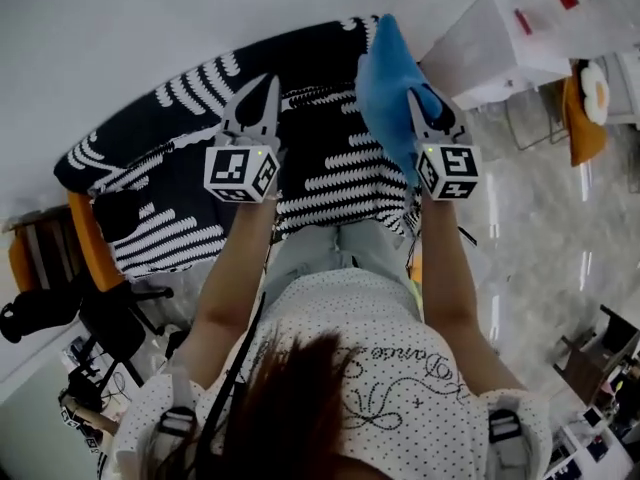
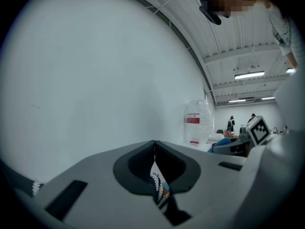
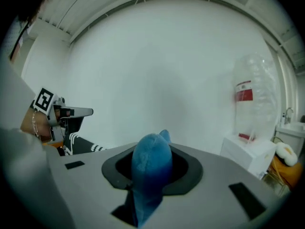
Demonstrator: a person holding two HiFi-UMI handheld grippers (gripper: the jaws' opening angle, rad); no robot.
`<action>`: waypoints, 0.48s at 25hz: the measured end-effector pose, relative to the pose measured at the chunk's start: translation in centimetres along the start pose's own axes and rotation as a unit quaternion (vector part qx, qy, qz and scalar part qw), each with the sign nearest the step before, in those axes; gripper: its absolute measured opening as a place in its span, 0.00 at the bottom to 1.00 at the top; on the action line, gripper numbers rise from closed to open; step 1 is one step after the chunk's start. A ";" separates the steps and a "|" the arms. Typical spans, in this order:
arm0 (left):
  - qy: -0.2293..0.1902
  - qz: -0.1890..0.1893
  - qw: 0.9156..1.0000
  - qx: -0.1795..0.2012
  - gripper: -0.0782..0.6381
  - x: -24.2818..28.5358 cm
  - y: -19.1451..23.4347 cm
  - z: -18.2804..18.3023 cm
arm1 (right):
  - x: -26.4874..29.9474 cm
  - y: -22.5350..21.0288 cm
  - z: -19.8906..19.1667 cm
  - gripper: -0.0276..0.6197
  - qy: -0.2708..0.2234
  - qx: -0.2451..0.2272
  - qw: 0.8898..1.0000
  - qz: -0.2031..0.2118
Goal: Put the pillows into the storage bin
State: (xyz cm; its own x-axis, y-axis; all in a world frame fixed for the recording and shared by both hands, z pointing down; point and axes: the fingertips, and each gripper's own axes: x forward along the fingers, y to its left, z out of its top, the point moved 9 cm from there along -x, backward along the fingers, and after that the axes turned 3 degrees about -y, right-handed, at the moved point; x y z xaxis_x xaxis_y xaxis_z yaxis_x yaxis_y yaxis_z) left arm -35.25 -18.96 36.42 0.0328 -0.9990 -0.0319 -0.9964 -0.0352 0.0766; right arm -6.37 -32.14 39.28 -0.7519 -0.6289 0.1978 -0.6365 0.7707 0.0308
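A large black soft item with white dash stripes [image 1: 330,178] spreads in front of me; whether it is the storage bin or a pillow I cannot tell. My left gripper [image 1: 268,86] is shut on its upper edge, and a strip of the patterned fabric [image 2: 159,189] shows pinched between the jaws. My right gripper [image 1: 413,100] is shut on a blue plush pillow [image 1: 385,73] held up at the striped item's right edge. In the right gripper view the blue pillow [image 3: 151,168] bulges out between the jaws and hides the fingertips.
A white wall stands close ahead. A white cabinet [image 1: 495,53] with a clear plastic-wrapped bundle with a red label [image 3: 252,104] is at the right. An orange chair [image 1: 585,118] stands further right, another orange seat [image 1: 90,238] and black gear at my left.
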 end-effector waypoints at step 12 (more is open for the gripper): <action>-0.035 -0.143 0.989 0.000 0.12 4.1 -3.4 1.1 | -10.6 -0.8 5.6 0.21 -0.068 0.004 0.987 -0.148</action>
State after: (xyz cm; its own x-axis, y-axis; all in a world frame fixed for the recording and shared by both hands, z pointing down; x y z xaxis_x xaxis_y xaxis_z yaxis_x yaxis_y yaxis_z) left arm -31.76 -22.89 34.96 0.3070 -0.9439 -0.1219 -0.9475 -0.3152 0.0544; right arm 1.17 -26.69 31.65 -0.5495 -0.8341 0.0474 -0.8320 0.5515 0.0596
